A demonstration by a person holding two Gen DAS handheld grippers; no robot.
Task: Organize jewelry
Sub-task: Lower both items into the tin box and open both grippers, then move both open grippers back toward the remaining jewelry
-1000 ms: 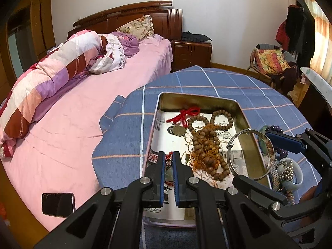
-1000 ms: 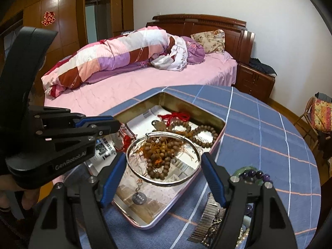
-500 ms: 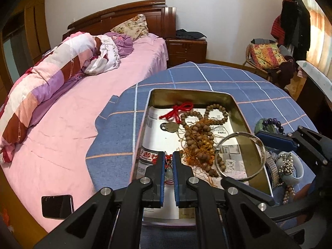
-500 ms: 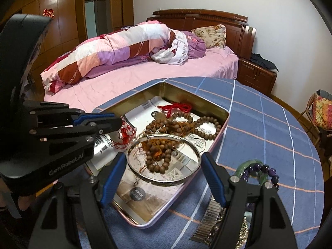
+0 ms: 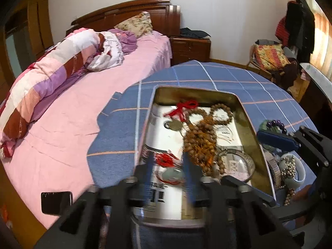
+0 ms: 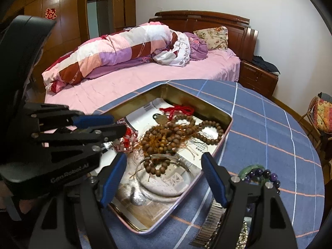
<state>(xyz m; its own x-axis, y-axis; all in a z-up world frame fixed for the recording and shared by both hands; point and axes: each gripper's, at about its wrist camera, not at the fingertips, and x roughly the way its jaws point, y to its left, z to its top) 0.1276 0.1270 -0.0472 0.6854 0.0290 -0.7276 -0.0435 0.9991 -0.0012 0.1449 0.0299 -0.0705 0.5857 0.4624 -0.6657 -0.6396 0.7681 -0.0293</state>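
Observation:
A metal tin (image 5: pixel 251 124) (image 6: pixel 226 122) on the blue checked table holds brown bead strings (image 5: pixel 200 139) (image 6: pixel 166 134), a red cord with a medallion (image 5: pixel 184 106) (image 6: pixel 176 110), a red-corded jade pendant (image 5: pixel 172 173) and a silver bangle (image 5: pixel 236 166) (image 6: pixel 166 176). My left gripper (image 5: pixel 168 172) is open over the pendant, which lies loose in the tin. My right gripper (image 6: pixel 164 176) is open, its fingers either side of the bangle that now rests in the tin.
More jewelry lies right of the tin: a purple bead bracelet (image 6: pixel 263 174) (image 5: pixel 274 123), a white bangle (image 5: pixel 294 172), a metal watch band (image 6: pixel 211 224). A pink bed (image 5: pixel 72 124) sits beyond the table's left edge, with a dark phone (image 5: pixel 56 201) on it.
My left gripper opened and let the red-corded pendant drop into the tin. My right gripper lowered the silver bangle, which now lies in the tin between its open fingers.

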